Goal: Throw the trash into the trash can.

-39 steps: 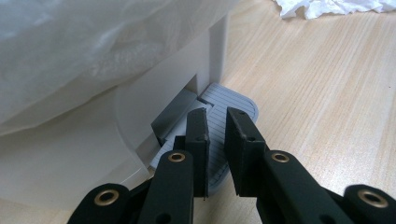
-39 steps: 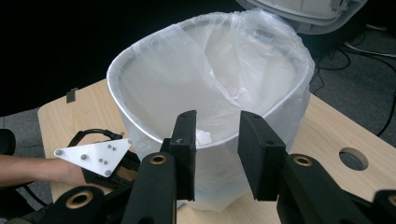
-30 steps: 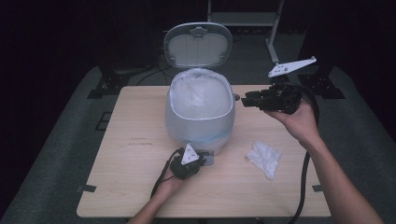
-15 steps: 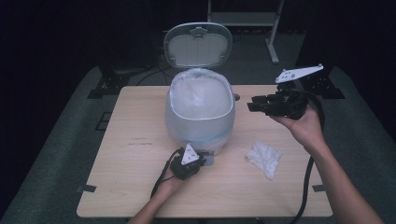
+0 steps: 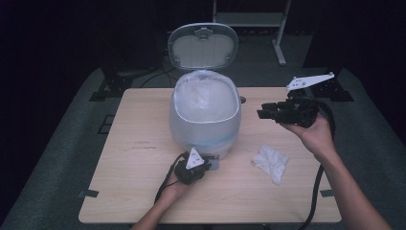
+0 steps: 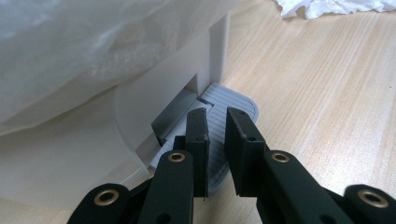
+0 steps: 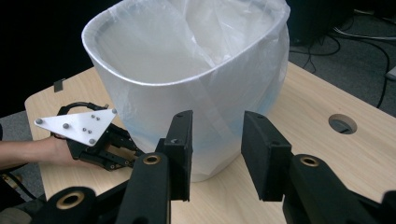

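High view: a white pedal bin (image 5: 205, 115) stands mid-surface with its lid (image 5: 203, 46) swung up and a clear liner folded over the rim. The left gripper (image 5: 198, 164) rests at the bin's front foot, pressing the pedal (image 5: 213, 163). The right gripper (image 5: 267, 111) hangs in the air to the bin's right, empty. A crumpled white tissue (image 5: 271, 161) lies on the wooden surface (image 5: 134, 182), just below that hand. The step in hand looks like dropping the tissue in, so the left should keep steady downward pressure to hold the lid up while the right comes down on the paper's bulk.

Left gripper view: its fingers (image 6: 243, 140) are brought together with nothing between them, tips bearing on the ribbed grey pedal. Pushing nearer the pedal's outer end would likely slip less.

Right gripper view: its fingers (image 7: 261, 154) stand apart and empty, having just widened a little, facing the bin's wall. The liner looks thin and loose; releasing well inside the rim should avoid snagging it.
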Available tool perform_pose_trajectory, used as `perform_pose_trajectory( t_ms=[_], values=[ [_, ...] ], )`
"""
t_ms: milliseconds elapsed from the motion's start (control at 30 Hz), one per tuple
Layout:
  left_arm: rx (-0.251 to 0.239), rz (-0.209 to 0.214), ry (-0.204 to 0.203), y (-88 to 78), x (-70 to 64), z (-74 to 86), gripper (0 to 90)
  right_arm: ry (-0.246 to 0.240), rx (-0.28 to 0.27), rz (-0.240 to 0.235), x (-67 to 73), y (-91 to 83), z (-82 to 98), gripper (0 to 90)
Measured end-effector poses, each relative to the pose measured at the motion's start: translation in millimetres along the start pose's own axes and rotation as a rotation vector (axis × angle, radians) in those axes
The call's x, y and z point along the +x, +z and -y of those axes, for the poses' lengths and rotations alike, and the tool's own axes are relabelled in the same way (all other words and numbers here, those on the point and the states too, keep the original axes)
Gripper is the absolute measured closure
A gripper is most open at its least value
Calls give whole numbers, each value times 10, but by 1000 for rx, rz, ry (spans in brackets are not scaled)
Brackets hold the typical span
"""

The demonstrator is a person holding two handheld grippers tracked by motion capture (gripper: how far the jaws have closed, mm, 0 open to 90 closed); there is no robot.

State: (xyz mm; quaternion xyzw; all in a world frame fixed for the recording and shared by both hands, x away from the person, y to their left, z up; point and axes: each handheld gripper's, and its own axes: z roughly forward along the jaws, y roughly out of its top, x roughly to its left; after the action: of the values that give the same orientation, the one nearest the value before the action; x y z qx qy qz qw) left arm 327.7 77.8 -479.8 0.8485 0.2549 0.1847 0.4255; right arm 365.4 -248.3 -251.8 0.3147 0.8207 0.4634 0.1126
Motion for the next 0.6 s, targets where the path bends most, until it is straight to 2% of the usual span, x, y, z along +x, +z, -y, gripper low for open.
perform_pose_trajectory(
  t_ms=[600],
  values=[
    [-2,-1,-2,1,-3,1,794,19,0,11,-60,-21,234,612]
  ],
)
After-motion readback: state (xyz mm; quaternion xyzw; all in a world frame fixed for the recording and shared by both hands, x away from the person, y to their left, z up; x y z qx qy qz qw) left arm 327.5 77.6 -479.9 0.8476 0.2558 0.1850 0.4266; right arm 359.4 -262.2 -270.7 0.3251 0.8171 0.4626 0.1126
